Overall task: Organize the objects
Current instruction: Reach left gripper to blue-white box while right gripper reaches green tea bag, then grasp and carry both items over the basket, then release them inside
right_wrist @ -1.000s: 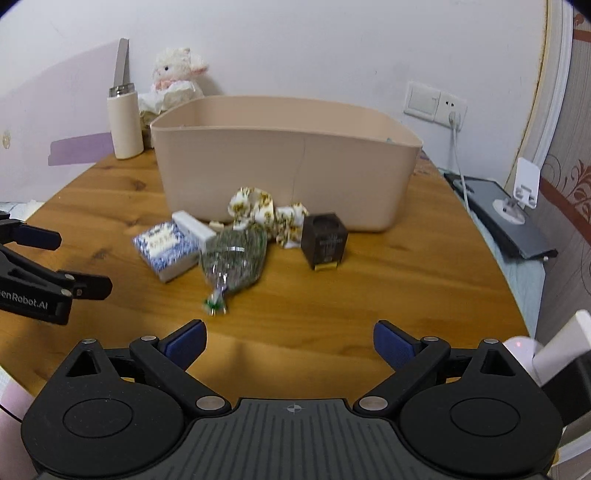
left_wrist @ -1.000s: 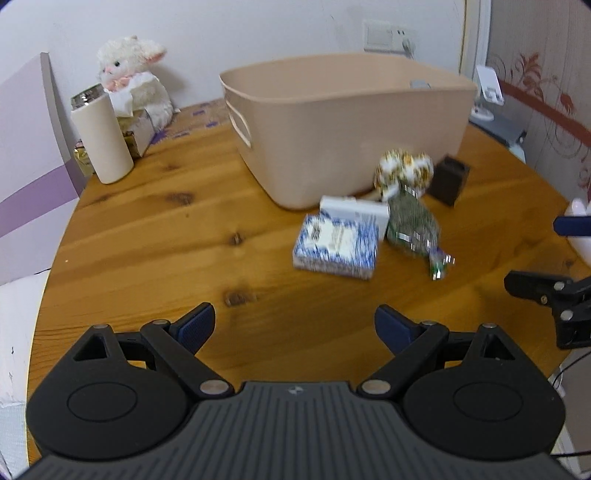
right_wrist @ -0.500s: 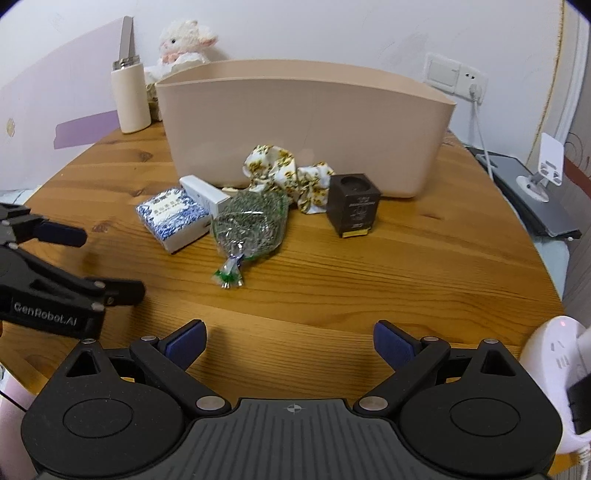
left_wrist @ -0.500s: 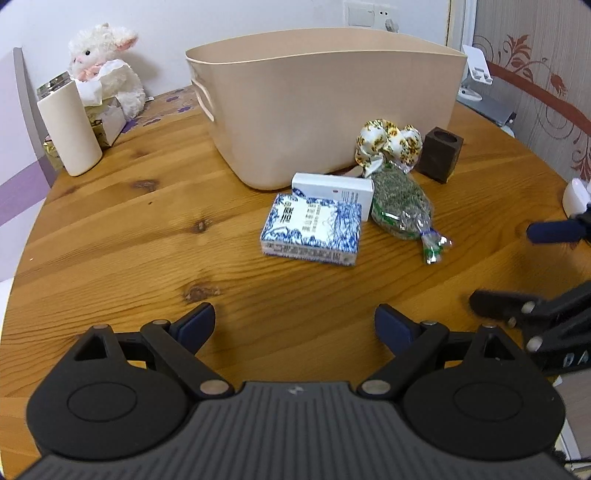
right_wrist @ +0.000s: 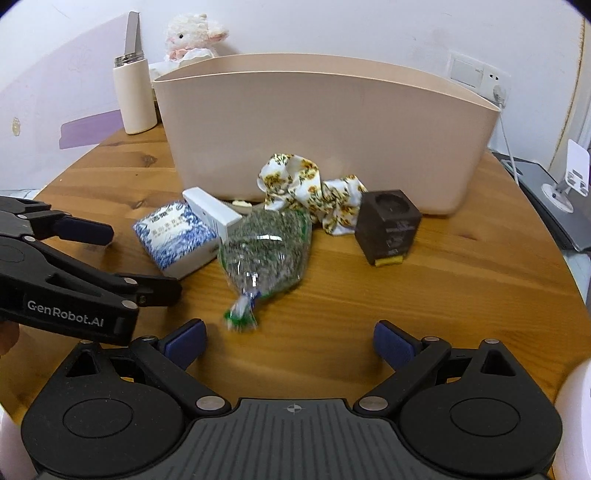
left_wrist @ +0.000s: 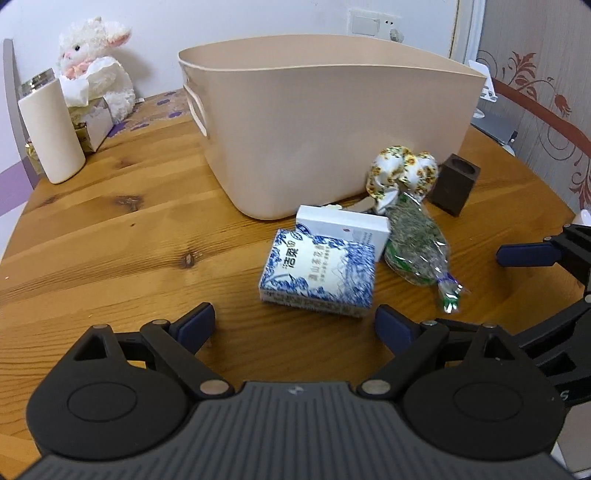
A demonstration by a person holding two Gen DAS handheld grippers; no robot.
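A beige plastic bin (left_wrist: 332, 118) (right_wrist: 325, 129) stands on the round wooden table (left_wrist: 110, 240). In front of it lie a blue-and-white tissue pack (left_wrist: 319, 273) (right_wrist: 175, 238), a white box (left_wrist: 343, 225) (right_wrist: 212, 212), a clear bag of dried green herbs (left_wrist: 417, 245) (right_wrist: 266, 254), a floral cloth (left_wrist: 400, 175) (right_wrist: 310, 188) and a dark brown cube (left_wrist: 454, 182) (right_wrist: 388, 225). My left gripper (left_wrist: 295, 326) (right_wrist: 140, 260) is open just short of the tissue pack. My right gripper (right_wrist: 288, 341) (left_wrist: 546, 280) is open just short of the herb bag's tied end.
A cream tumbler (left_wrist: 50, 127) (right_wrist: 133, 98), a white plush lamb (left_wrist: 94, 66) (right_wrist: 194, 35) and a small carton (left_wrist: 92, 122) stand at the back left. A phone stand (right_wrist: 569, 173) on a grey device sits at the right. A wall socket (right_wrist: 476, 74) is behind the bin.
Both grippers have moved forward toward the objects, which now look larger and closer. The left one nears the tissue pack, the right one the herb bag. Both stay open.
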